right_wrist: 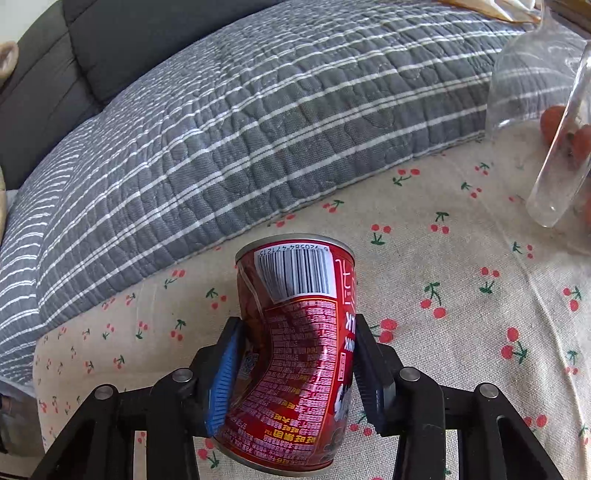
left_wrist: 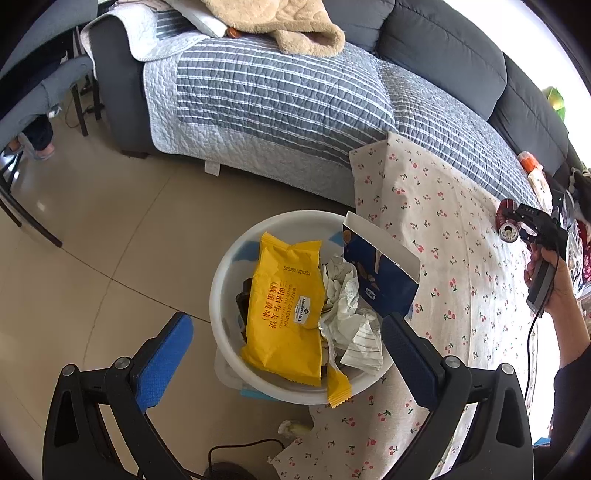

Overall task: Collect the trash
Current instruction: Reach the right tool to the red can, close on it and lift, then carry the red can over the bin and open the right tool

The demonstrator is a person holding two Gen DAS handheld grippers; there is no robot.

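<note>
A white trash bin point(left_wrist: 229, 266) stands on the floor beside the table. It holds a yellow snack wrapper point(left_wrist: 284, 314), crumpled paper point(left_wrist: 347, 299) and a dark blue carton point(left_wrist: 376, 266). My left gripper point(left_wrist: 288, 354) is open and empty, hovering over the bin. My right gripper point(right_wrist: 295, 373) is shut on a dented red can point(right_wrist: 299, 347) and holds it over the cherry-print tablecloth point(right_wrist: 461, 295). The right gripper with the can point(left_wrist: 508, 221) also shows at the far right of the left wrist view.
A grey striped sofa point(left_wrist: 277, 99) runs behind the table, with a beige blanket point(left_wrist: 280, 22) on it. A clear glass cover point(right_wrist: 543, 110) with red fruit lies on the table at right. A small crumpled scrap point(left_wrist: 291, 428) lies on the floor.
</note>
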